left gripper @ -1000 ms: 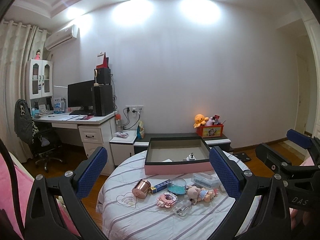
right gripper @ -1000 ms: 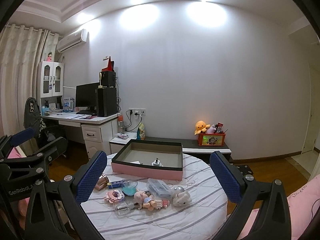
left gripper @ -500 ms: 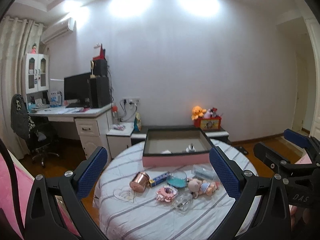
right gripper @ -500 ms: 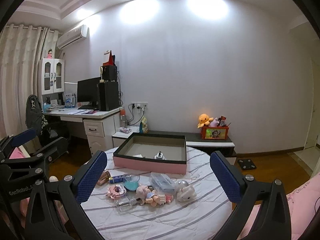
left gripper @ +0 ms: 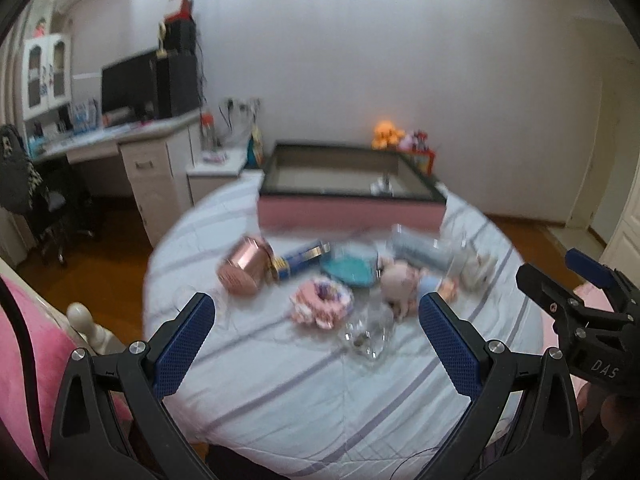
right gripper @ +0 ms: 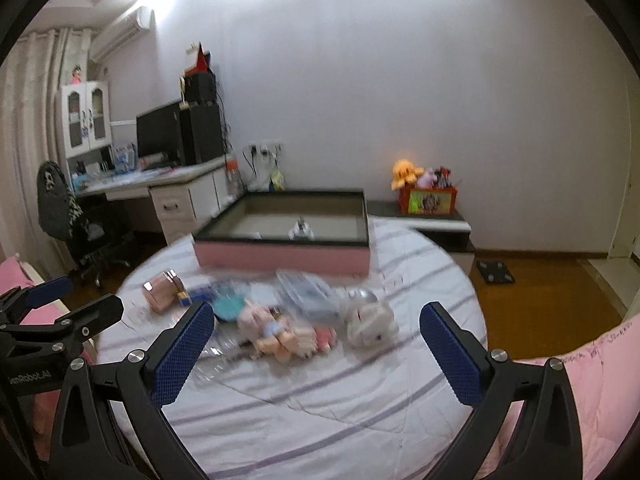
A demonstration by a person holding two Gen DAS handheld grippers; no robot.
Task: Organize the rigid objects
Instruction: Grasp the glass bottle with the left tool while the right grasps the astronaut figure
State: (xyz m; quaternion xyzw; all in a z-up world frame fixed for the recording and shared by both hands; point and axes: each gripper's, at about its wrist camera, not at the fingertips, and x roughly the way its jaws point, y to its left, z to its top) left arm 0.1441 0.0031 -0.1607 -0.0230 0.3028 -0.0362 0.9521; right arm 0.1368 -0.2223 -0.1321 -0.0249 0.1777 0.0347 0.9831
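- Pink box (right gripper: 282, 258) open-topped at far side of round table (right gripper: 320, 412); one small metallic item (right gripper: 301, 230) inside, blurred, plus a pale scrap.
- Clutter just in front of box: copper cup (left gripper: 246, 268) on its side, mouth toward camera-left; blue tube (left gripper: 300, 264) lying crosswise beside it.
- Left gripper (left gripper: 316, 344) spread wide, empty, above table.
- Right gripper (right gripper: 318, 352) spread wide, empty.

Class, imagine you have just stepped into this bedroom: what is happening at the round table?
A person holds a gripper in each hand over a round table with a striped cloth. The left gripper and right gripper are both open and empty. A blurred cluster of small things, among them a copper cup, a doll and a white toy, lies in front of a pink-sided box, which holds one small item. Nothing is being gripped yet.
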